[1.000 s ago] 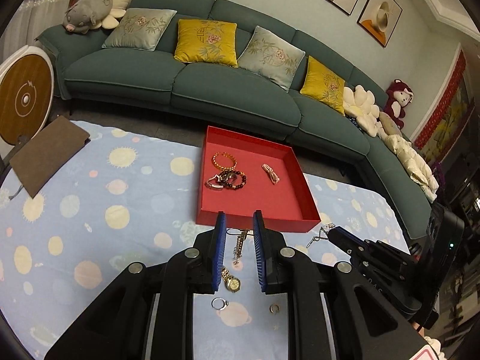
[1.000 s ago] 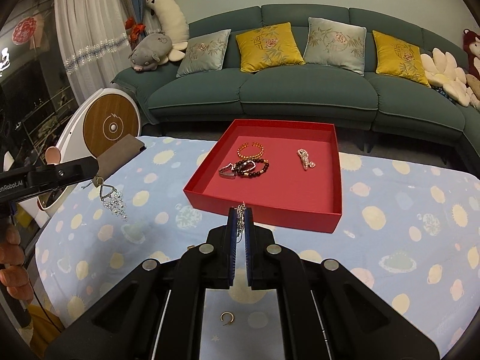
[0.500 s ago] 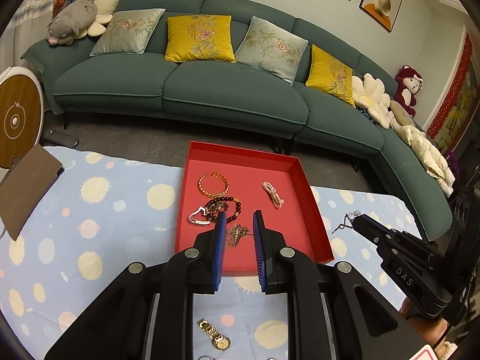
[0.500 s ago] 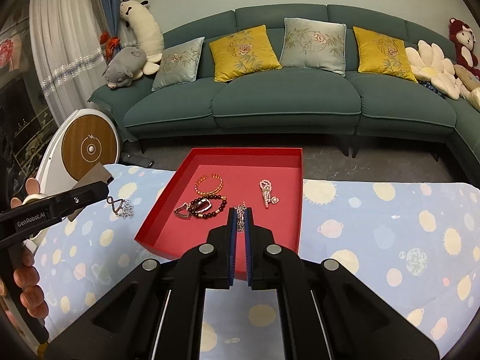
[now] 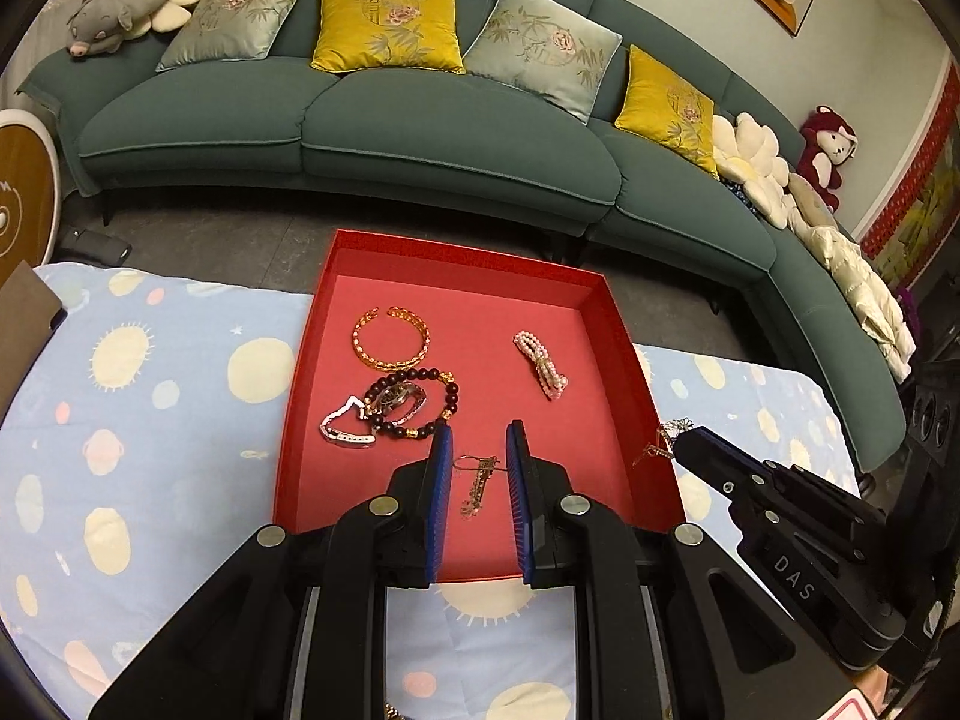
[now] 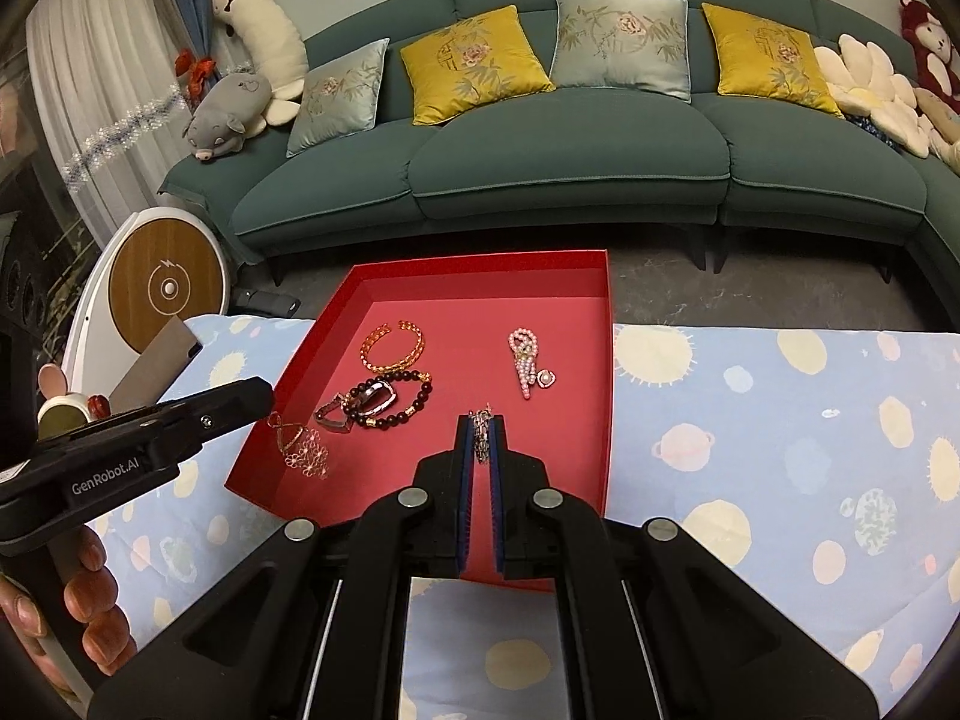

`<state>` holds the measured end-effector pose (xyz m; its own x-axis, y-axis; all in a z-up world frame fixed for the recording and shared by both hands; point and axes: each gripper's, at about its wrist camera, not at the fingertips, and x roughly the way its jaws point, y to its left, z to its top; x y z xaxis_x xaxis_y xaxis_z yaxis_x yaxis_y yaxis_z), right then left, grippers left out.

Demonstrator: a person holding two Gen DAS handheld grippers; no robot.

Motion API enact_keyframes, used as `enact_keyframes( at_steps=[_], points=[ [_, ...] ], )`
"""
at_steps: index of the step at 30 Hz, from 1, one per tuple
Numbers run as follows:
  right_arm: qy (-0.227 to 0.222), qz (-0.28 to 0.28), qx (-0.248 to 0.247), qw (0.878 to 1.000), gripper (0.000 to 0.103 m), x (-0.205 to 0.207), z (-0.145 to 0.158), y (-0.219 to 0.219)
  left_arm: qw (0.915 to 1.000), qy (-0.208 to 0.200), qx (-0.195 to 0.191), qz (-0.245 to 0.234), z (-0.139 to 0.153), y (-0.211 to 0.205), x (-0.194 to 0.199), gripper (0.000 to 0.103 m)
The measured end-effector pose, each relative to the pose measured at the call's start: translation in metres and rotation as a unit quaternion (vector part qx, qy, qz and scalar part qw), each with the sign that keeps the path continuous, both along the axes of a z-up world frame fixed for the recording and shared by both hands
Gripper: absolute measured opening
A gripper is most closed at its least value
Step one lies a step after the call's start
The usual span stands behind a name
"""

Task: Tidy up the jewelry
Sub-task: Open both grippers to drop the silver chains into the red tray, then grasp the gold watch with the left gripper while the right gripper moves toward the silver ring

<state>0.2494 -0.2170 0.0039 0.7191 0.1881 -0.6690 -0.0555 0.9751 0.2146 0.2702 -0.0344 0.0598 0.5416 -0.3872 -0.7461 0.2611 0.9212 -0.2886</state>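
A red tray (image 5: 606, 312) (image 6: 603, 396) lies on the patterned cloth. In it lie a gold bracelet (image 5: 391, 347), a dark bead bracelet with a watch (image 5: 408, 401) and a pink pearl piece (image 5: 540, 363). My left gripper (image 5: 477, 468) is open over the tray's near part; a gold dangling earring (image 5: 475, 489) (image 6: 303, 447) lies or hangs between its fingers, which of the two I cannot tell. My right gripper (image 6: 480, 444) is shut on a silver chain piece (image 6: 481, 433) over the tray; it shows in the left wrist view (image 5: 669, 441) at the tray's right rim.
A green sofa (image 5: 420, 120) with cushions stands behind the table. A round white and wood device (image 6: 162, 288) and a brown board (image 6: 156, 369) are at the left. A hand (image 6: 72, 606) holds the left gripper's handle.
Both grippers moved forward from the cloth to above the tray. The left gripper carried the gold earring along and now stands open with it between its fingers. The right stays shut on its chain.
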Motion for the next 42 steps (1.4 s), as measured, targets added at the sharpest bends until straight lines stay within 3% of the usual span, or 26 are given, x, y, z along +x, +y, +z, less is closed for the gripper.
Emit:
enact_keyframes(
  at_steps=[15,18,20,23,30,33,36,42],
  points=[
    [0.015,0.015,-0.003,1.000,0.008,0.013,-0.019,0.010,0.9988,0.026,0.040,-0.004,-0.043,-0.023,0.019,0.019],
    [0.010,0.007,0.000,1.000,0.012,0.011,-0.016,0.007,0.9989,0.032,0.032,0.012,-0.043,-0.017,0.021,0.031],
    [0.003,0.002,0.002,1.000,0.023,0.007,-0.011,0.004,0.9989,0.025,0.034,0.019,-0.039,-0.012,0.020,0.032],
    [-0.011,-0.001,0.004,1.000,0.027,-0.003,0.000,0.003,0.9987,0.010,0.044,0.024,-0.028,-0.005,0.012,0.032],
    [-0.045,-0.008,0.017,0.999,0.032,-0.050,0.030,-0.002,0.9973,-0.014,0.052,0.049,0.005,0.024,-0.030,0.032],
    [-0.056,-0.015,0.030,0.998,0.033,-0.081,0.037,-0.008,0.9955,-0.026,0.071,0.058,0.013,0.039,-0.061,0.043],
    [-0.060,-0.030,0.033,0.997,0.033,-0.112,0.038,-0.015,0.9942,-0.035,0.076,0.068,0.011,0.058,-0.094,0.058],
    [-0.039,-0.050,0.044,0.997,0.040,-0.164,0.018,-0.027,0.9927,-0.012,0.084,0.086,-0.012,0.089,-0.141,0.058]
  ],
)
